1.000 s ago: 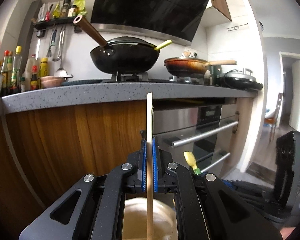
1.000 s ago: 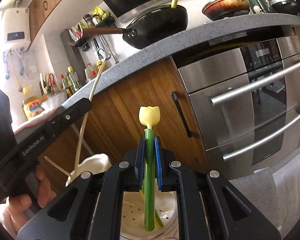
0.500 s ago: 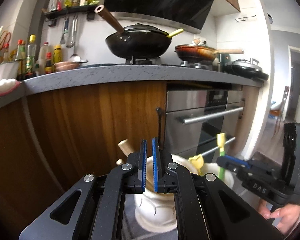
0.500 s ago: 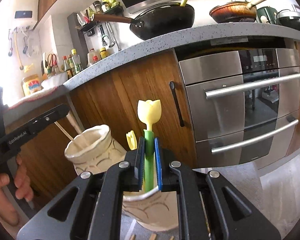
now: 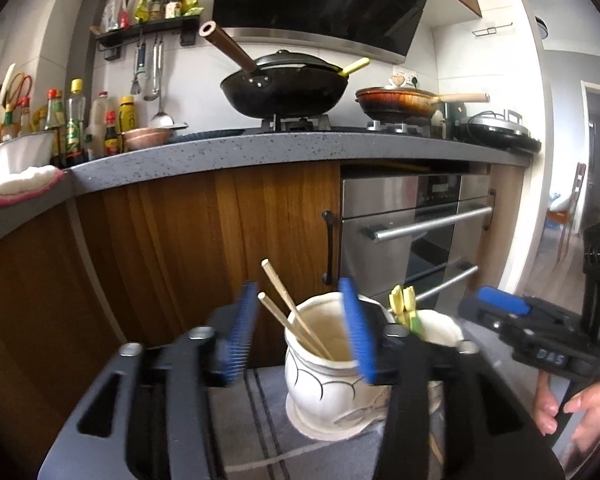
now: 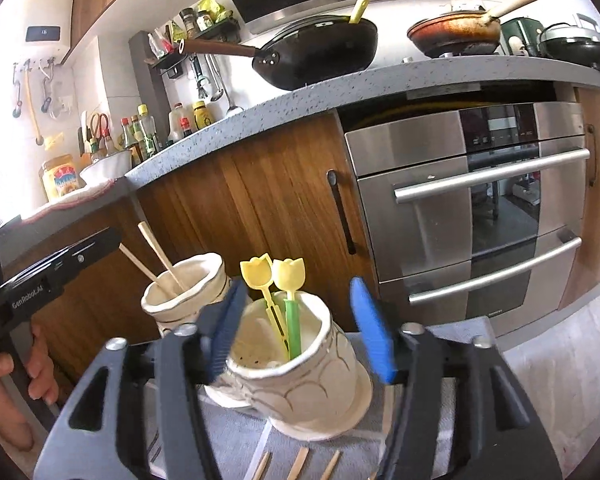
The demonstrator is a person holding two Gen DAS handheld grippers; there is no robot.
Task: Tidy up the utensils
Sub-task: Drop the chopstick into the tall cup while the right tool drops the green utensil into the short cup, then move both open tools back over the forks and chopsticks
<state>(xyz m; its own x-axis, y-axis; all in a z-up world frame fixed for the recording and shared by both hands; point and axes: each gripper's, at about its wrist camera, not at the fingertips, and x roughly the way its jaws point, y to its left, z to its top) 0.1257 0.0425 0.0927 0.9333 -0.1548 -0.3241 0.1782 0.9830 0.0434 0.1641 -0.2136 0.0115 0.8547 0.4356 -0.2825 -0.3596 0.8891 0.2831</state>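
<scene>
In the left wrist view a white ceramic cup [image 5: 324, 384] holds two wooden chopsticks [image 5: 288, 312] that lean to the left. My left gripper [image 5: 298, 334] is in front of it, its jaws opening, and the blue pads [image 5: 240, 336] touch nothing. In the right wrist view a second white cup [image 6: 312, 384] holds two tulip-topped utensils, one yellow [image 6: 260, 276] and one with a green stem [image 6: 292, 316]. My right gripper [image 6: 298, 334] is around this cup's rim with its jaws opening, clear of the utensils.
Both cups stand side by side on a grey striped cloth [image 5: 260, 420]. Several wooden sticks [image 6: 300, 464] lie on it near me. Behind are wooden cabinet doors [image 5: 240, 240], a steel oven [image 6: 480, 220] and a counter [image 5: 260, 148] with pans. A hand [image 5: 560, 400] holds the other gripper.
The left gripper has let go of a chopstick, which now stands in its cup. The right has released the green-stemmed utensil into the other cup. Both sets of jaws have spread and drawn back.
</scene>
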